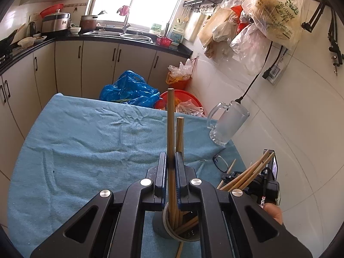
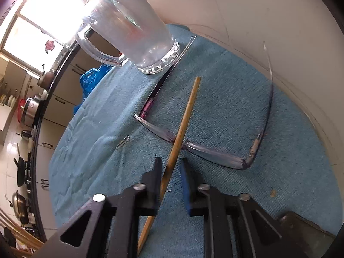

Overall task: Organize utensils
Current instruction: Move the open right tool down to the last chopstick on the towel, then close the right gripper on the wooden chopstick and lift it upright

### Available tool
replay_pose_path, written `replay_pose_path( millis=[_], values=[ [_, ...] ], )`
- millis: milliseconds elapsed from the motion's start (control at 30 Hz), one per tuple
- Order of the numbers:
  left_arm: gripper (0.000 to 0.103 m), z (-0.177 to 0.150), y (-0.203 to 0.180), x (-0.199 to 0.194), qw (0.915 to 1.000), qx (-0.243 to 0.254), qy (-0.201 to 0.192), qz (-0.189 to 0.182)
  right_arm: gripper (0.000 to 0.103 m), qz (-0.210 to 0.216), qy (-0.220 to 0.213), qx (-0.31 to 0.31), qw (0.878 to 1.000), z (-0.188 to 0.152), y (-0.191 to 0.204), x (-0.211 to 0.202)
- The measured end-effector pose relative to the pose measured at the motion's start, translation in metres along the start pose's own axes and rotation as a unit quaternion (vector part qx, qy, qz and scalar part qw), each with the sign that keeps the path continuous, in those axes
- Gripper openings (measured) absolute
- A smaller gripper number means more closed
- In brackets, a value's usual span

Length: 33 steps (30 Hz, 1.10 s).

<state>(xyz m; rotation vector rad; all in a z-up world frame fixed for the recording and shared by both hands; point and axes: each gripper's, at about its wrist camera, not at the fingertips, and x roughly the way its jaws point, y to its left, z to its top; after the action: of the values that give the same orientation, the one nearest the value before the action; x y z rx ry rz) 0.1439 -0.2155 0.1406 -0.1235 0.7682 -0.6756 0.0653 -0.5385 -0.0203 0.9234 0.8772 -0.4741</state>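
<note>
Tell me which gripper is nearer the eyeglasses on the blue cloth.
Right. The right gripper sits just short of the eyeglasses, straddling a chopstick lying across their bridge. The left gripper is farther off, above the utensil cup.

Chopstick point(image 2: 184, 126) was matt wood; towel point(image 2: 236, 99) rough blue cloth; mug point(image 2: 129, 23) glossy clear glass; gripper arms matt black plastic.

Ahead of the black left gripper point(image 1: 171, 165), the towel point(image 1: 86, 142) was plain teal. Between its jaws stood a tan chopstick point(image 1: 171, 129); beneath sat a grey holder point(image 1: 160, 228). Beyond the right gripper point(image 2: 171, 167) lay translucent purple-tinted glasses point(image 2: 215, 154) and a clear mug point(image 2: 133, 28).
</note>
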Motion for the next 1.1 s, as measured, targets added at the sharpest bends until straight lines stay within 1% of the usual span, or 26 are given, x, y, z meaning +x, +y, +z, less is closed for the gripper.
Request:
replay_pose_path(
  millis=[100, 233, 300, 367, 467, 567, 600, 633, 667, 767, 833, 900, 967, 1100],
  values=[
    [0.006, -0.001, -0.001, 0.004, 1.0000, 0.000, 0.003, 0.001, 0.008, 0.004, -0.009, -0.004, 1.000, -0.003, -0.001, -0.007],
    [0.007, -0.003, -0.001, 0.007, 1.0000, 0.002, 0.005, 0.003, 0.008, 0.029, -0.031, -0.013, 0.999, -0.009, 0.002, -0.032],
    [0.007, -0.004, 0.000, 0.007, 1.0000, 0.001, 0.005, 0.004, 0.008, 0.049, -0.056, -0.025, 0.997, -0.016, 0.005, -0.058],
    [0.007, -0.004, 0.001, 0.008, 1.0000, -0.001, 0.006, 0.004, 0.008, 0.067, -0.072, -0.028, 0.995, -0.023, 0.005, -0.079],
    [0.007, -0.005, 0.001, 0.008, 1.0000, -0.001, 0.005, 0.004, 0.008, 0.104, -0.111, -0.034, 0.988, -0.035, 0.008, -0.120],
    [0.007, -0.005, 0.001, 0.008, 1.0000, -0.001, 0.004, 0.004, 0.008, 0.137, -0.166, -0.065, 0.974, -0.054, 0.026, -0.163],
    [0.007, -0.006, 0.002, 0.008, 1.0000, -0.001, 0.004, 0.004, 0.008, 0.150, -0.193, -0.077, 0.967, -0.063, 0.034, -0.181],
    [0.007, -0.006, 0.002, 0.009, 1.0000, -0.001, 0.004, 0.004, 0.008, 0.160, -0.210, -0.085, 0.961, -0.069, 0.039, -0.192],
    [0.007, -0.006, 0.002, 0.008, 1.0000, -0.001, 0.005, 0.003, 0.008, 0.176, -0.231, -0.095, 0.952, -0.076, 0.046, -0.205],
    [0.007, -0.010, 0.002, 0.009, 1.0000, 0.000, 0.006, 0.002, 0.008, 0.206, -0.288, -0.126, 0.927, -0.098, 0.070, -0.232],
    [0.007, -0.013, 0.003, 0.008, 1.0000, -0.001, 0.004, 0.001, 0.008, 0.219, -0.305, -0.144, 0.916, -0.109, 0.085, -0.237],
    [0.007, -0.014, 0.005, 0.006, 1.0000, -0.003, 0.003, -0.003, 0.008, 0.222, -0.311, -0.159, 0.911, -0.117, 0.101, -0.236],
    [0.007, -0.016, 0.007, 0.005, 1.0000, -0.006, 0.003, -0.006, 0.008, 0.207, -0.322, -0.176, 0.907, -0.127, 0.117, -0.227],
    [0.007, -0.017, 0.009, 0.004, 0.9999, -0.006, 0.001, -0.011, 0.008, 0.177, -0.326, -0.203, 0.906, -0.138, 0.140, -0.198]
  ],
)
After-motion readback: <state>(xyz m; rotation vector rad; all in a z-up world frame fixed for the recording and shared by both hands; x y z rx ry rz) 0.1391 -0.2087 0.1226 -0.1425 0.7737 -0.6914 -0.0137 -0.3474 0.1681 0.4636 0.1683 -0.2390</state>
